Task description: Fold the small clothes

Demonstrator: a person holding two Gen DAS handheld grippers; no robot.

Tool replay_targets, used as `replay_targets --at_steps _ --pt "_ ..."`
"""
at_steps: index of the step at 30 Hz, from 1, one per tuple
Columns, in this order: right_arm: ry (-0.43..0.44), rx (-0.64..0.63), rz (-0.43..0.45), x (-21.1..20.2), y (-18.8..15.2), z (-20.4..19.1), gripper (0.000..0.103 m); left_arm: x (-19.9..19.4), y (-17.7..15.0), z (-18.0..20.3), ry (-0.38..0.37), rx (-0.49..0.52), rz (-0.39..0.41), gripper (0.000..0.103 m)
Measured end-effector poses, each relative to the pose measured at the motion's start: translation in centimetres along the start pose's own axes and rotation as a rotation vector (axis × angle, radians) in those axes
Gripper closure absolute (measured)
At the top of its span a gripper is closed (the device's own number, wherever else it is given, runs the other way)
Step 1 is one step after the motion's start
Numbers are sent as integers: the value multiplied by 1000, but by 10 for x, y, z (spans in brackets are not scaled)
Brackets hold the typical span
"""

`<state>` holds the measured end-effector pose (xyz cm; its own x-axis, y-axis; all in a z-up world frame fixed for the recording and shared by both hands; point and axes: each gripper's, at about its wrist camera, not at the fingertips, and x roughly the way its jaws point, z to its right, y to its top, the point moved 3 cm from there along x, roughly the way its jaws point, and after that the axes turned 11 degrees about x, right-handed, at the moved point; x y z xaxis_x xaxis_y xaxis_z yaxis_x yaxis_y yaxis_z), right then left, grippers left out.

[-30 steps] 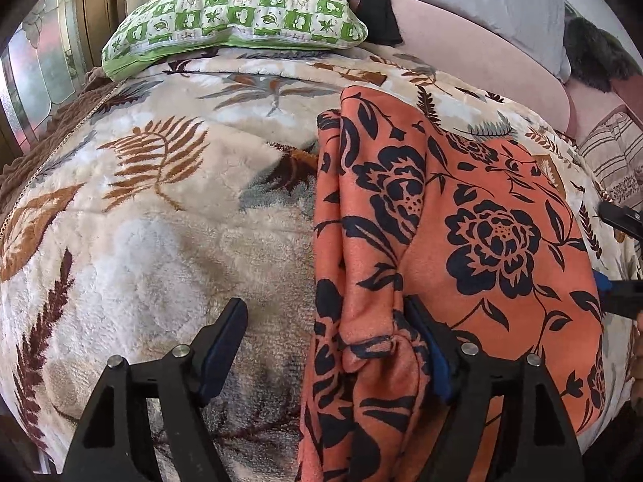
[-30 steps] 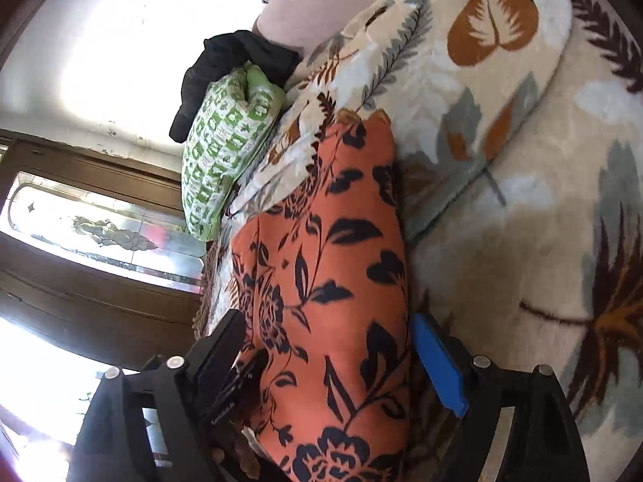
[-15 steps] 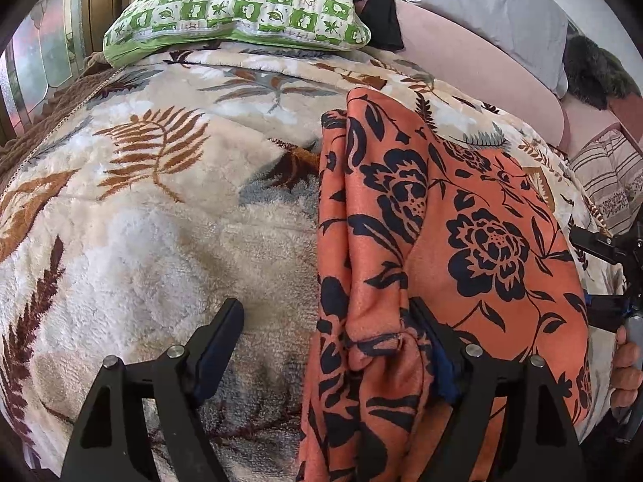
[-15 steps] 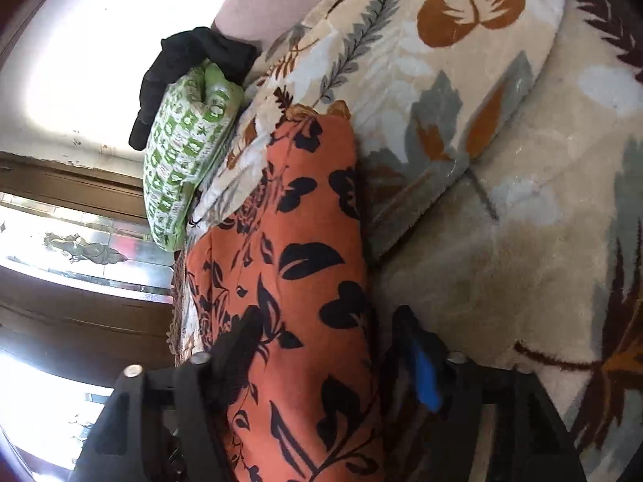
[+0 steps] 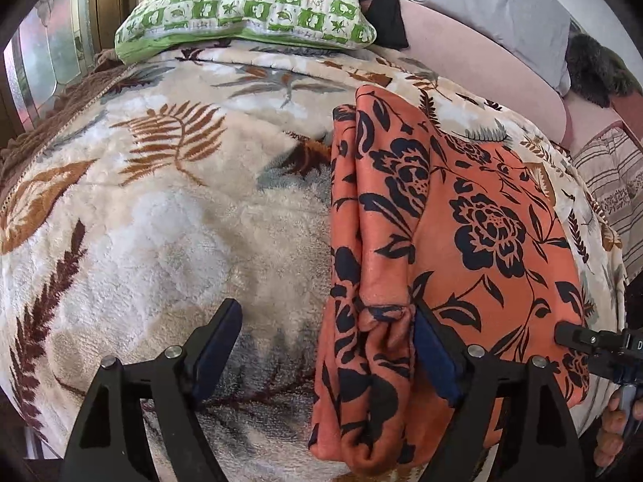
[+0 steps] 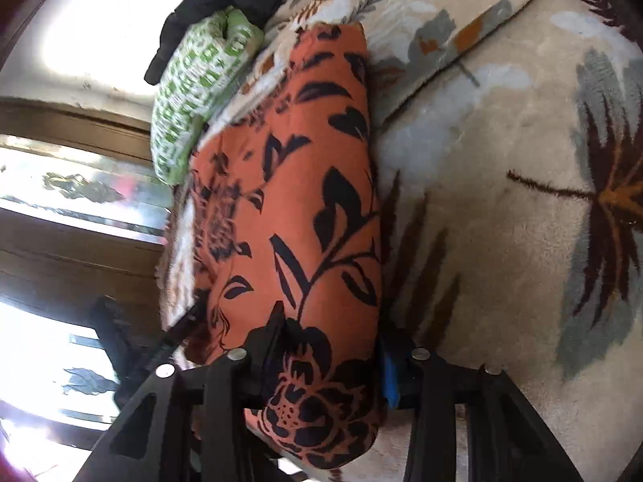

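Note:
An orange garment with black flowers (image 5: 450, 233) lies folded lengthways on the leaf-patterned blanket (image 5: 168, 217). My left gripper (image 5: 327, 345) is open; its left finger rests on the blanket and its right finger is tucked under the garment's bunched near-left edge. In the right wrist view the garment (image 6: 305, 209) fills the middle. My right gripper (image 6: 329, 361) has closed in on the garment's near corner, fabric between its fingers. The right gripper also shows in the left wrist view (image 5: 594, 345) at the garment's right edge.
A green checked pillow (image 5: 249, 4) lies at the head of the bed, with a black cloth (image 5: 381, 4) and a grey pillow (image 5: 502, 12) behind. A pink headboard (image 5: 482, 64) and striped cushion (image 5: 611, 184) stand on the right. A window (image 6: 60, 201) is left.
My right gripper has moved onto the garment's corner and its fingers have narrowed around the fabric. My left gripper has hardly moved and stays open.

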<state>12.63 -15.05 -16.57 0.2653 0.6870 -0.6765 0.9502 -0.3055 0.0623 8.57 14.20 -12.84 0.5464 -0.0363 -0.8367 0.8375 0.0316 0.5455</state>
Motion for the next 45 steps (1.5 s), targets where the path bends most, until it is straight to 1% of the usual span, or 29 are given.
replay_targets --at_steps 2,3,5,6,7,9,11,14,16,17,18,19,20,21,24,26,28,29,30,31,32,33,35,39,40,41,42,43,45 --pt "-6 -13 15 -6 -1 -6 62 2 -2 -1 -6 -6 -3 18" --pt "-13 -11 14 -9 -2 -7 55 2 -3 -2 -13 -17 -4 18" --pt "-25 -9 34 -19 -1 -9 45 2 -3 -3 -16 -23 -5 18" --pt "-31 -11 60 -27 2 -12 36 2 -3 -2 -14 -18 -4 18" --pt "-46 -12 96 -35 4 -15 34 2 -3 -2 -13 -14 -2 18" --pt "-36 -33 146 -47 11 -27 34 1 -3 -2 -18 -17 -1 18" --pt "16 -64 161 -54 17 -47 34 2 -3 -3 -24 -22 -2 18" --pt "106 -115 133 -50 26 -74 33 2 -3 -4 -25 -17 0 18" --pt "168 -105 88 -34 33 -80 31 3 -3 -5 -29 -20 -1 17" --pt "149 -82 64 -19 38 -72 23 4 -3 -5 -33 -20 -2 16" --pt "86 -49 33 -2 43 -57 20 4 -2 -5 -37 -20 -3 16" --pt "62 24 -15 15 47 -38 22 5 -2 -5 -32 -15 -3 16" --pt "96 77 6 14 47 -33 24 4 -2 -5 -27 -12 0 16" --pt "123 80 22 5 48 -40 23 5 -3 -5 -28 -11 1 16" --pt "136 -14 62 -12 52 -74 23 6 -2 -5 -27 -13 -1 15" --pt "171 -61 87 -19 63 -92 23 6 -2 -4 -21 -6 1 15" --pt "182 -51 117 -15 81 -93 21 7 -2 -5 -24 -6 1 14" --pt "168 -30 122 -6 91 -85 17 7 -2 -5 -26 -8 0 14" --pt "121 3 104 10 102 -68 13 7 -2 -5 -30 -8 3 13" --pt "103 67 52 27 110 -48 13 8 -1 -4 -27 -5 1 13" --pt "144 127 41 32 112 -35 14 7 -1 -5 -20 0 2 13" --pt "185 136 75 22 112 -36 14 7 -1 -5 -17 4 4 13" --pt "186 80 94 5 104 -56 14 8 -1 -5 -16 0 2 13" --pt "252 -41 74 -7 75 -89 14 7 -2 -3 -11 0 3 13" --pt "248 -48 74 -4 68 -87 13 7 -1 -3 -14 -3 2 13" --pt "194 -49 51 8 63 -79 12 7 -1 -4 -17 -5 1 13" --pt "112 -32 -2 24 58 -63 11 7 -1 -3 -19 -4 0 13" --pt "101 -8 -19 34 56 -52 12 6 -1 -3 -13 0 4 13" --pt "129 -6 18 19 52 -56 12 5 -3 -4 -14 2 5 13"
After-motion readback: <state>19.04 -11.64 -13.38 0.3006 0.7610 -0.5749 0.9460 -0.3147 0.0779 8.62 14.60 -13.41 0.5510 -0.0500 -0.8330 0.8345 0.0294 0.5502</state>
